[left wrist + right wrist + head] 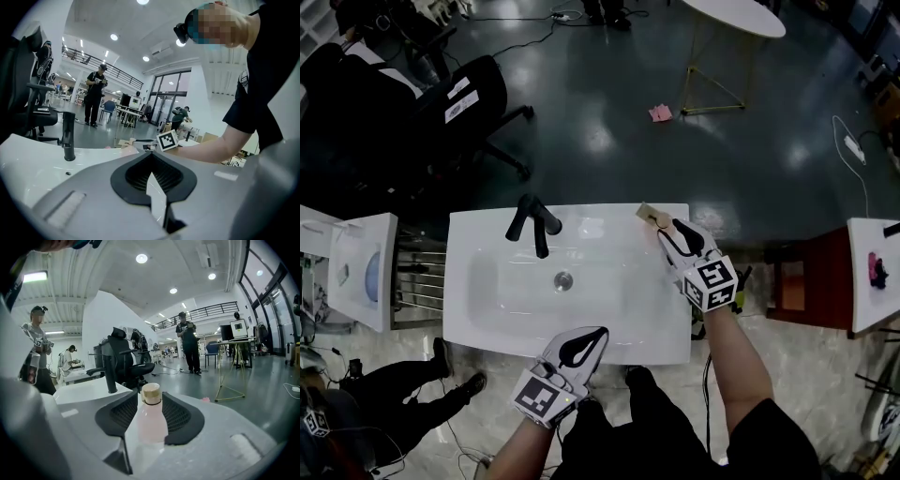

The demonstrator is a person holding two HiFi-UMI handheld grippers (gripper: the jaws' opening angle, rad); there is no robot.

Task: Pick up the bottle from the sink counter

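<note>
A pale pink bottle (152,425) with a tan cap (151,393) stands upright at the far right corner of the white sink counter (487,225); from the head view it shows as a tan top (657,218). My right gripper (666,229) reaches to it from the front, and in the right gripper view the bottle sits between the spread jaws (150,399) with gaps at both pads, so it is open. My left gripper (598,334) hovers over the counter's front edge, jaws together (150,154), holding nothing.
A black faucet (532,223) stands at the back left of the basin, with the drain (563,279) in the middle. Black office chairs (459,103) stand beyond the sink. White side tables (361,272) (872,272) and a red-brown cabinet (806,281) flank it.
</note>
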